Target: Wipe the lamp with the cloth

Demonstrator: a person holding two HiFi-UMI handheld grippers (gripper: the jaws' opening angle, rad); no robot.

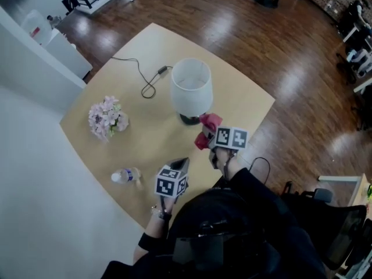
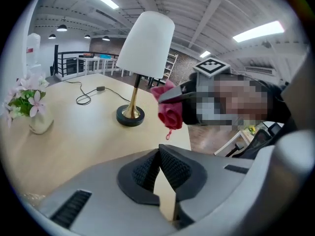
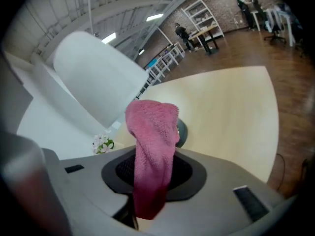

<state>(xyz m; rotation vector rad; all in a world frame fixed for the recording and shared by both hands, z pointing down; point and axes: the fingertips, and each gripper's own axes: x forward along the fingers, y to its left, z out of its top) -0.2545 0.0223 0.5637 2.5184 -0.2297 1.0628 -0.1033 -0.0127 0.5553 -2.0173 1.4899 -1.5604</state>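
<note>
The worst I can do from here, I judge, is topple the lamp (image 1: 190, 89). It looks top-heavy, with a wide shade (image 2: 146, 43) over a thin stem (image 2: 134, 95) and a small base (image 2: 130, 116), so a sideways shove high on the shade would lever it over toward the edge of the table (image 1: 145, 138). My left gripper (image 2: 158, 168) hangs well short of the lamp, jaws pressed together on nothing, so nothing braces that base. The cloth (image 3: 152, 146) is a lesser worry. My right gripper (image 3: 147, 178) pinches it between partly closed jaws just beside the lamp's base, below the shade, and whether it touches I cannot tell. Its loose end could snag the stem or slip free if I drag hard. The cord (image 1: 142, 77) trailing behind the lamp could also tug if the lamp shifts. The table is smooth, pale and matte, with a rounded edge. The shade is a plain white, slightly tapered drum. The stem is polished brass-coloured metal flaring onto a dark, flat disc. Left of the lamp, pale pink flowers (image 1: 106, 116) sit in a small vase (image 2: 40, 122). A clear plastic bottle (image 1: 125, 176) lies left of the lamp too, closer to me. The cloth is pink terry, nubbly and soft, bunched into a roll.
</note>
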